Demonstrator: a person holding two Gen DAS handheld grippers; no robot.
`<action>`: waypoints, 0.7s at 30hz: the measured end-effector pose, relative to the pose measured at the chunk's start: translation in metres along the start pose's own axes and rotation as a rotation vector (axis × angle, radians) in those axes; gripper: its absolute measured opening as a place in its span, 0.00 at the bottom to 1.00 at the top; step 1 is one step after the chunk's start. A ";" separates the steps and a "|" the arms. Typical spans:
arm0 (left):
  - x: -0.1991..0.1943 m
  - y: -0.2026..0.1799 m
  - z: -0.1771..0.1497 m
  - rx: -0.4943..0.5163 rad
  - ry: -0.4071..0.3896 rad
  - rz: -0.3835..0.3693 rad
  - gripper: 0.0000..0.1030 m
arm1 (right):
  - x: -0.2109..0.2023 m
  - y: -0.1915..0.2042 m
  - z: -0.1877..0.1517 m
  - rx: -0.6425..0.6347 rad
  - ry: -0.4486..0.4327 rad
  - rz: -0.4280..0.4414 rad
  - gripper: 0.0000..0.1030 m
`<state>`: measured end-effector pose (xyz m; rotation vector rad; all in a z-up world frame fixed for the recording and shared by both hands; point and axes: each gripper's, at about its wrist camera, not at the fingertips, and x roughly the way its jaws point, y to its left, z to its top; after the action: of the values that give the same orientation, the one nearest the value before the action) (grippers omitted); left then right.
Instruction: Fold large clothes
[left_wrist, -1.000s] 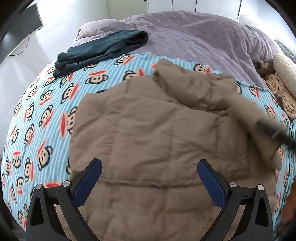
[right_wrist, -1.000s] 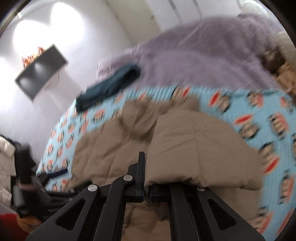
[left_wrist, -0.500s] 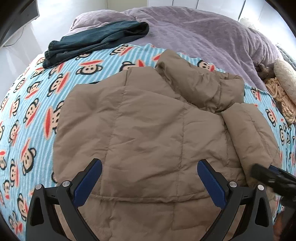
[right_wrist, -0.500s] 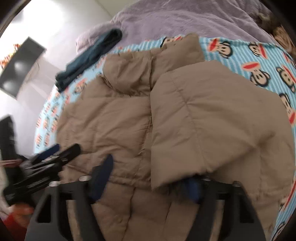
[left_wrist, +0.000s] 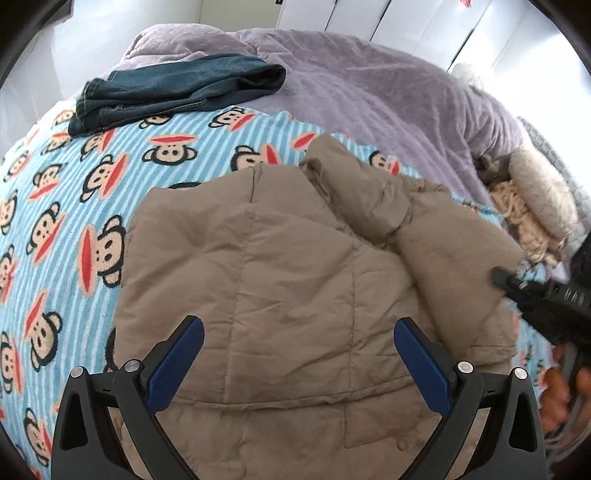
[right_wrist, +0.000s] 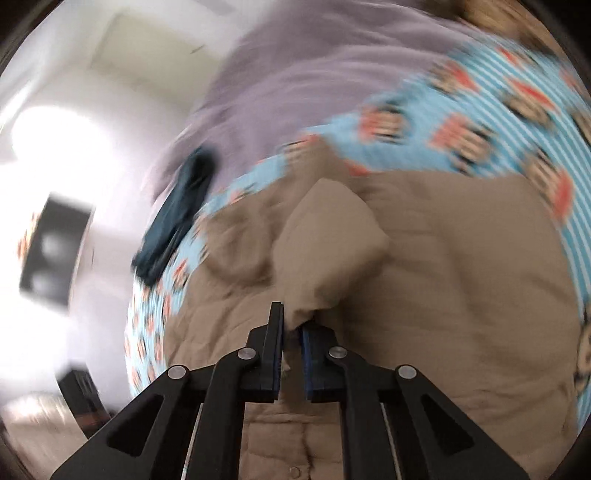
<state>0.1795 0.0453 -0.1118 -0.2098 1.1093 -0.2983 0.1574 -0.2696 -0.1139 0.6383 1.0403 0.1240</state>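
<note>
Tan puffer jacket (left_wrist: 295, 280) spread flat across the monkey-print blanket (left_wrist: 74, 206) on the bed, hood toward 12 o'clock. Left tool (left_wrist: 297, 356) poised above the jacket's middle, jaws spread wide, nothing between them. Right tool (right_wrist: 292, 332) at 3 o'clock in the left view, jaws closing on a fold of the jacket's sleeve (right_wrist: 325, 254). Folded jeans (left_wrist: 177, 88) at 11 o'clock, half on the purple duvet (left_wrist: 388, 96).
</note>
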 end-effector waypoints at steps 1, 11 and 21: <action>-0.003 0.006 0.002 -0.019 -0.004 -0.017 1.00 | 0.008 0.019 -0.005 -0.072 0.026 0.009 0.10; 0.001 0.019 0.004 -0.073 0.045 -0.148 1.00 | 0.064 0.067 -0.080 -0.293 0.286 -0.057 0.66; 0.059 -0.023 0.002 -0.021 0.159 -0.184 1.00 | -0.026 -0.061 -0.061 0.038 0.208 -0.135 0.66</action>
<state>0.2022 0.0037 -0.1533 -0.3123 1.2529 -0.4739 0.0812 -0.3032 -0.1484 0.5962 1.2864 0.0531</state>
